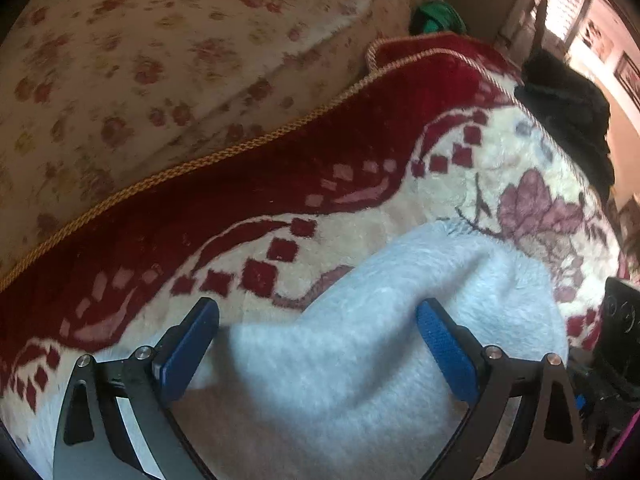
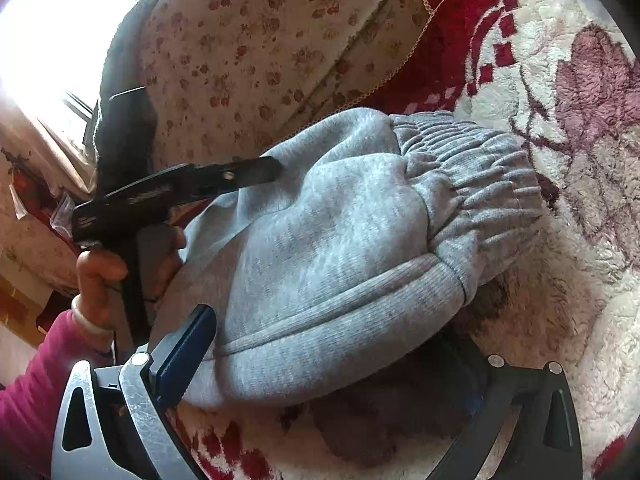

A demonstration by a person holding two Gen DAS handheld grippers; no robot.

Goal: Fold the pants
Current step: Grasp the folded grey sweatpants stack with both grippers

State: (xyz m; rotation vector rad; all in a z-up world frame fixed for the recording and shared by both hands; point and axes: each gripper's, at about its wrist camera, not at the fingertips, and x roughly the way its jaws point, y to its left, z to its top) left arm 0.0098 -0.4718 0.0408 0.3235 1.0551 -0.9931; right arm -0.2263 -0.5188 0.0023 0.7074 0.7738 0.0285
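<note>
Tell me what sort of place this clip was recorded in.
Most likely a home living room or bedroom: grey pants lie on a plush red-and-cream blanket beside floral upholstery, with framed pictures on the wall.

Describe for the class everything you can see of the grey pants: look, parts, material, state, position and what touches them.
The grey pants look like soft, heathered fleece. They lie bunched in a rounded heap on the red-and-cream plush blanket, with a gathered elastic band and a ribbed band showing. The right gripper straddles the near edge with jaws open, one finger hidden beneath the cloth. The left gripper has open jaws over the fabric; seen from the right wrist camera, its tip meets the far side.
</note>
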